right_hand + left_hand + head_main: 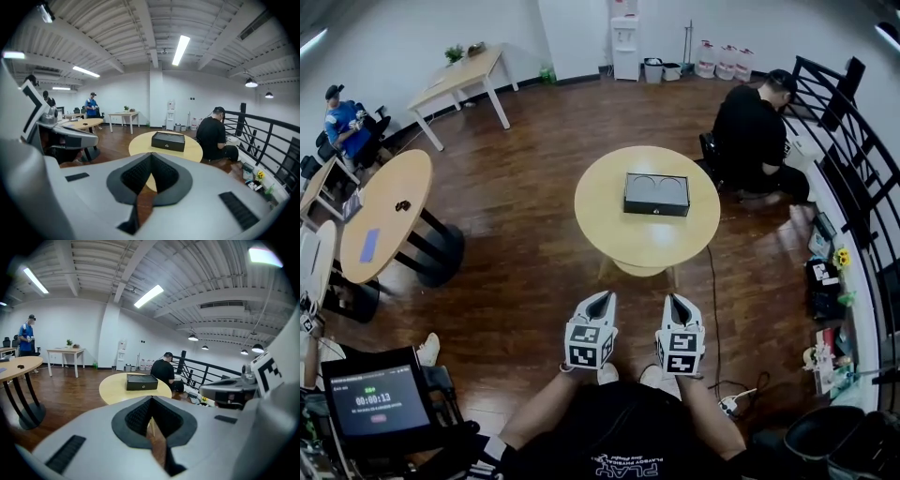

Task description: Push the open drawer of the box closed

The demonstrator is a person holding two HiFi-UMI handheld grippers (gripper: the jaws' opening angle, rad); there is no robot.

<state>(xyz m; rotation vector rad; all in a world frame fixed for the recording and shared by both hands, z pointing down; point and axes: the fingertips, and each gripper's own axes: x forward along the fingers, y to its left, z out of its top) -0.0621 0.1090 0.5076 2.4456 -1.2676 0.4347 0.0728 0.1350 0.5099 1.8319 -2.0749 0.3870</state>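
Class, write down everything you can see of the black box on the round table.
The black box is low, rectangular and matte. Its top shows two curved outlines, and its front face carries a small pale knob. It lies flat on the round wooden table, alone, touched by nothing. Whether it is open or closed is too small to tell.

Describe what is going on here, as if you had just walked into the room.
A person holds a gripper in each hand. The left gripper and right gripper are both shut and empty, side by side, pointing toward a round table. A black box sits on that table, well apart from both grippers, and neither touches it. How far its drawer stands open is too small to tell. Another person sits beyond the table.
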